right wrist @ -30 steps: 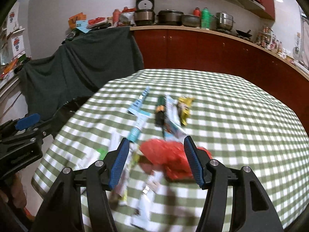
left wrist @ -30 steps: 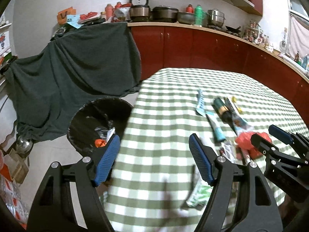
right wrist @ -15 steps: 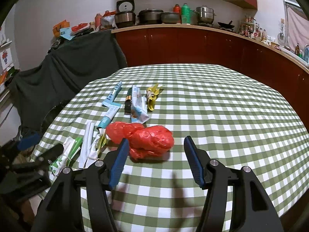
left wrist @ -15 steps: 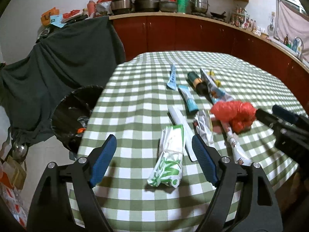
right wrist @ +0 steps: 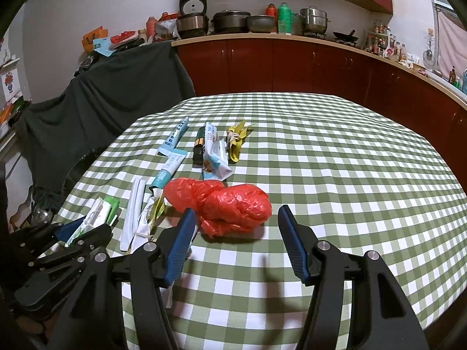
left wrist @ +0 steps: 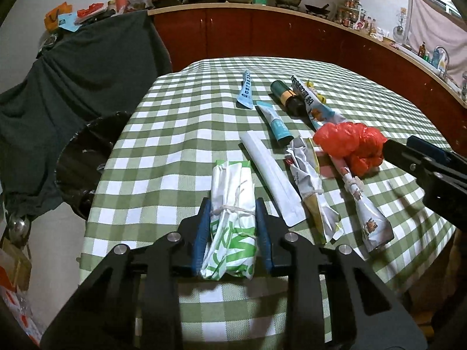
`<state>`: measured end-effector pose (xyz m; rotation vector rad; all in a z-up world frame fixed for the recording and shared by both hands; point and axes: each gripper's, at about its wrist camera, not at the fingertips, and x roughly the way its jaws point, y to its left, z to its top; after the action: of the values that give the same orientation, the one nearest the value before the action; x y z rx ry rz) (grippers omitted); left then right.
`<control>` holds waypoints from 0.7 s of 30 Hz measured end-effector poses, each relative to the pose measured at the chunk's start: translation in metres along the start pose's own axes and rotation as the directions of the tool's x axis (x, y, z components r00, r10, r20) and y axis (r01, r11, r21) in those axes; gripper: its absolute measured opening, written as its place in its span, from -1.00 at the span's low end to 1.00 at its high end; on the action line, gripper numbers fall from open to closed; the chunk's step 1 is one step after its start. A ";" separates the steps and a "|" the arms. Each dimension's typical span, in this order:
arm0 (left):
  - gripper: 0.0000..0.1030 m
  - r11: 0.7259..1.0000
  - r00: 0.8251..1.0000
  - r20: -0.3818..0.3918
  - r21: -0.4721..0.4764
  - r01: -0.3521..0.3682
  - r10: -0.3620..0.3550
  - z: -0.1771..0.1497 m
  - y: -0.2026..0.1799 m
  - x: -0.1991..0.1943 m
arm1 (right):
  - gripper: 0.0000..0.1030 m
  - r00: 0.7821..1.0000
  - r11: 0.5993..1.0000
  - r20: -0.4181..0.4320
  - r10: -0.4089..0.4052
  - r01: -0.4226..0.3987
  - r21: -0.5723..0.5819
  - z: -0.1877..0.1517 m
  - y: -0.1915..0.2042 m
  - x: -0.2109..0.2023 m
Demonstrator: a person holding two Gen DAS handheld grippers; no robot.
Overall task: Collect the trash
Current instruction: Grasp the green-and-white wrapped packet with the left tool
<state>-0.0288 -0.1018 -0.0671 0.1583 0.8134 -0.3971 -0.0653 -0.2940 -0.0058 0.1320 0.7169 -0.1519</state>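
My left gripper (left wrist: 232, 207) is shut on a white and green wrapper bundle (left wrist: 232, 204) that lies on the checked table (left wrist: 175, 134); it also shows in the right wrist view (right wrist: 93, 218). My right gripper (right wrist: 235, 218) is open, its tips on either side of a crumpled red plastic bag (right wrist: 227, 201), also seen in the left wrist view (left wrist: 350, 145). Other trash lies beside them: a long white wrapper (left wrist: 271, 175), a teal tube (left wrist: 275, 122), a dark bottle (left wrist: 287, 97) and a yellow wrapper (right wrist: 238, 141).
A black-lined trash bin (left wrist: 84, 157) stands on the floor off the table's left edge. A dark cloth (left wrist: 73, 67) drapes furniture behind it. Red cabinets (right wrist: 292, 64) with pots run along the back wall.
My left gripper moved forward and closed on the white and green bundle. My right gripper came closer to the red bag, still open.
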 end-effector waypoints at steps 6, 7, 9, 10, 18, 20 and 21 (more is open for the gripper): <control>-0.43 1.000 1.000 0.013 -0.015 -0.015 0.015 0.002 0.009 -0.006 | 0.13 1.000 1.000 -0.009 0.003 -0.003 -0.012 0.002 0.005 0.007; -0.43 1.000 1.000 0.014 -0.016 -0.019 0.019 0.003 0.010 -0.007 | 0.19 1.000 1.000 -0.012 0.004 -0.004 -0.013 0.003 0.005 0.009; -0.43 0.999 0.999 0.017 -0.025 -0.030 0.030 0.004 0.015 -0.009 | 0.25 1.000 1.000 -0.012 0.005 -0.006 -0.013 0.004 0.007 0.013; -0.43 0.999 0.999 0.020 -0.030 -0.037 0.037 0.005 0.018 -0.010 | 0.25 1.000 1.000 -0.014 0.005 -0.005 -0.013 0.005 0.007 0.015; -0.43 0.994 0.994 0.047 -0.064 -0.093 0.096 0.013 0.039 -0.019 | 0.25 1.000 1.000 -0.020 0.018 -0.018 -0.018 0.011 0.009 0.029; -0.43 0.992 0.993 0.052 -0.069 -0.103 0.107 0.013 0.043 -0.021 | 0.25 0.999 1.000 -0.022 0.027 -0.027 -0.014 0.012 0.009 0.030; -0.43 0.992 0.992 0.054 -0.072 -0.107 0.111 0.013 0.044 -0.022 | 0.17 0.999 0.999 -0.024 0.037 -0.037 -0.012 0.012 0.009 0.030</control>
<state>-0.0155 -0.0589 -0.0424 0.1257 0.7571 -0.2694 -0.0332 -0.2903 -0.0161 0.1352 0.7388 -0.1104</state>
